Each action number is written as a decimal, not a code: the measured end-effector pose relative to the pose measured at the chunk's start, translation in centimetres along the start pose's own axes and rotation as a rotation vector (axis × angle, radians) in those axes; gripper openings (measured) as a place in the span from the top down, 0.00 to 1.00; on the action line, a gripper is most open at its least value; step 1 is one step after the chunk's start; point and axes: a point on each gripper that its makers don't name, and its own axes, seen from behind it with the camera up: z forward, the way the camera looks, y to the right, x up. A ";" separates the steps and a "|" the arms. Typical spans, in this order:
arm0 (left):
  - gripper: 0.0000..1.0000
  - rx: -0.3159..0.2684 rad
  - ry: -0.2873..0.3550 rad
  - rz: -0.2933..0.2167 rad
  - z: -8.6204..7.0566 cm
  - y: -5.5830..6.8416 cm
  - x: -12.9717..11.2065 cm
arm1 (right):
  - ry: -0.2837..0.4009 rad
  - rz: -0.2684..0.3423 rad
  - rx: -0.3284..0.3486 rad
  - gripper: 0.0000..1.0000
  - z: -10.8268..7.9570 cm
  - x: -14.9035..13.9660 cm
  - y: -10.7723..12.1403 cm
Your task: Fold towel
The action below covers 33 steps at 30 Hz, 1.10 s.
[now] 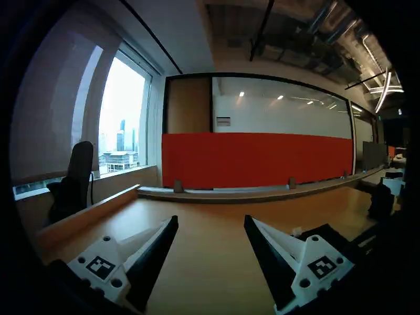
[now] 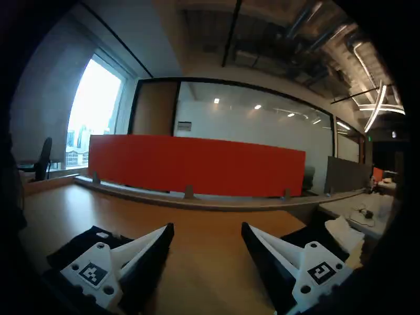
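Hovering low over the wooden desk (image 1: 210,265), the left gripper (image 1: 210,218) has its two fingers spread wide with nothing between them. The right gripper (image 2: 206,226) is spread in the same way and is also empty. Both are held level and point toward the far red divider (image 1: 252,160), which looks like a ready stance before reaching for cloth rather than a grip in progress.

I cannot tell for sure which thing is the towel. One dark flat shape (image 2: 79,244) lies near on the desk, partly hidden behind the right gripper's left finger. The left gripper view shows a similar dark patch at its right, so it probably lies between the two tools, within reach of both. One pale crumpled cloth (image 2: 344,233) sits off to the right, apparently on the next desk.

Counted: two grippers with two fingers each, one divider, one office chair (image 1: 73,181) at the far left, and one window (image 1: 123,126) behind it.
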 end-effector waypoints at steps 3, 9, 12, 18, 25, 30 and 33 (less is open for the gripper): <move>0.07 -0.008 0.005 0.001 -0.2 0.3 2.9 | 0.008 0.004 0.008 0.01 -0.4 2.9 0.0; 0.07 -0.015 0.007 0.001 -0.7 0.7 8.0 | 0.015 0.006 0.005 0.01 -1.2 7.9 0.5; 0.07 -0.018 0.002 0.001 -0.9 0.9 9.9 | 0.018 0.007 -0.006 0.01 -1.6 9.9 0.9; 0.07 -0.023 0.002 0.000 -1.2 0.9 12.5 | 0.028 0.007 -0.015 0.01 -2.2 12.8 1.1; 0.07 -0.051 -0.033 0.009 -0.9 1.3 13.1 | 0.005 -0.013 -0.008 0.00 -2.5 14.1 1.2; 0.07 -0.100 -0.061 0.032 -1.0 2.3 13.5 | -0.025 -0.027 0.034 0.01 -2.5 14.3 0.5; 0.07 -0.134 -0.080 0.050 -1.2 3.0 13.4 | -0.045 -0.036 0.082 0.00 -2.6 14.2 -0.4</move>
